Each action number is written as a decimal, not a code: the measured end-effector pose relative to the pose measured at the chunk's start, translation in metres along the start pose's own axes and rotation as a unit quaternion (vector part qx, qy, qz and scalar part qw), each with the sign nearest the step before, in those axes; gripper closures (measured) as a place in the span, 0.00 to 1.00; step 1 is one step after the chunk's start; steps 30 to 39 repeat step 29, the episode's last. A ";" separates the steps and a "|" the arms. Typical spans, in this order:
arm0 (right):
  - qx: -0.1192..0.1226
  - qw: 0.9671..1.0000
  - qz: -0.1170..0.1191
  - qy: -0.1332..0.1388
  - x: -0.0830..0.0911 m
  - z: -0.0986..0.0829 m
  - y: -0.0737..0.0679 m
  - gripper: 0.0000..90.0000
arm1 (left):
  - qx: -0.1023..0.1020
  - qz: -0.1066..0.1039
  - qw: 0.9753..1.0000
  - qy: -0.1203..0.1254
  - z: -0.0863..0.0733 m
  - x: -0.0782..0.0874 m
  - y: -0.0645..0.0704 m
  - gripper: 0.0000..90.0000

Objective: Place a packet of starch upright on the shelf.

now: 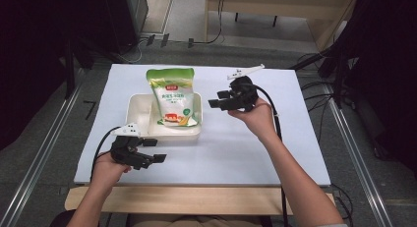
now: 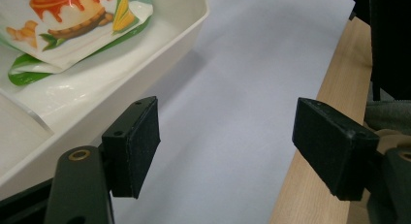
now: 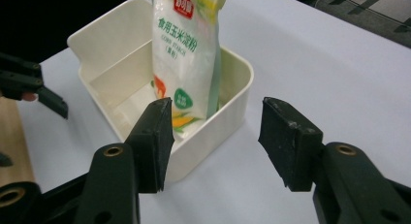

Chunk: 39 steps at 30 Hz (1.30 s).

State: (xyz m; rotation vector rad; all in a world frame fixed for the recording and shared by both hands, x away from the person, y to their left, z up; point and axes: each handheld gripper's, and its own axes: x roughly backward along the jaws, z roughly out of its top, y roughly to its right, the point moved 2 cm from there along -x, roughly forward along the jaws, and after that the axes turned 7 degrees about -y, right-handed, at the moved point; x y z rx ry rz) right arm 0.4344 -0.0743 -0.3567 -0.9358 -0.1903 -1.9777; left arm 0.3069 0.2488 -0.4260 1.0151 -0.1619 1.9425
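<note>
Two hand-held grippers flank one white tray on the desk, and both are empty. The left hand-held gripper hovers low near the desk's front edge, jaws spread wide with nothing between them; in the left gripper view the tray's near wall sits just ahead and to the left of its left jaw, and the pouch's bottom fold lies beyond that wall.

One pouch of corn starch stands in the tray, ahead of and above the left hand-held gripper, leaning back so its green top rises past the far wall. In the right gripper view it is straight ahead of the jaws, upright in the tray's near compartment against the wall.

The right hand-held gripper is held just beside the tray's right wall, jaws likewise spread and gripping nothing, pointed toward the pouch.

By the look of it the pouch is a soft film bag of powder: moderately heavy for its size, glossy and so probably slick, and apt to sag or fold if pinched low. The flat sealed band at the top looks like the stiffest hold; a pinch across the upper body would likely slide and deform. The tray seems rigid and light, so it may shift if the pouch drags on its wall.
</note>
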 end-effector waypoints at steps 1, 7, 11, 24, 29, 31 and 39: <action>0.000 1.000 0.000 0.001 0.003 -0.005 -0.001 0.52 | 0.001 0.000 1.000 0.001 0.000 0.000 0.000 0.29; 0.011 1.000 -0.012 -0.004 0.013 -0.039 -0.002 0.51 | -0.001 -0.003 1.000 0.000 0.000 -0.001 0.001 0.29; 0.010 1.000 -0.007 -0.013 0.014 -0.064 0.001 0.51 | -0.003 -0.001 1.000 -0.002 0.000 -0.002 0.001 0.29; -0.024 1.000 0.009 -0.014 0.008 -0.108 0.015 0.46 | -0.008 -0.001 1.000 -0.011 0.000 0.000 0.006 0.29; -0.016 0.999 0.012 -0.026 0.001 -0.110 0.012 0.45 | -0.008 -0.005 1.000 -0.003 0.000 0.001 0.006 0.29; -0.016 0.999 0.012 -0.026 0.001 -0.110 0.012 0.45 | -0.008 -0.005 1.000 -0.003 0.000 0.001 0.006 0.29; -0.016 0.999 0.012 -0.026 0.001 -0.110 0.012 0.45 | -0.008 -0.005 1.000 -0.003 0.000 0.001 0.006 0.29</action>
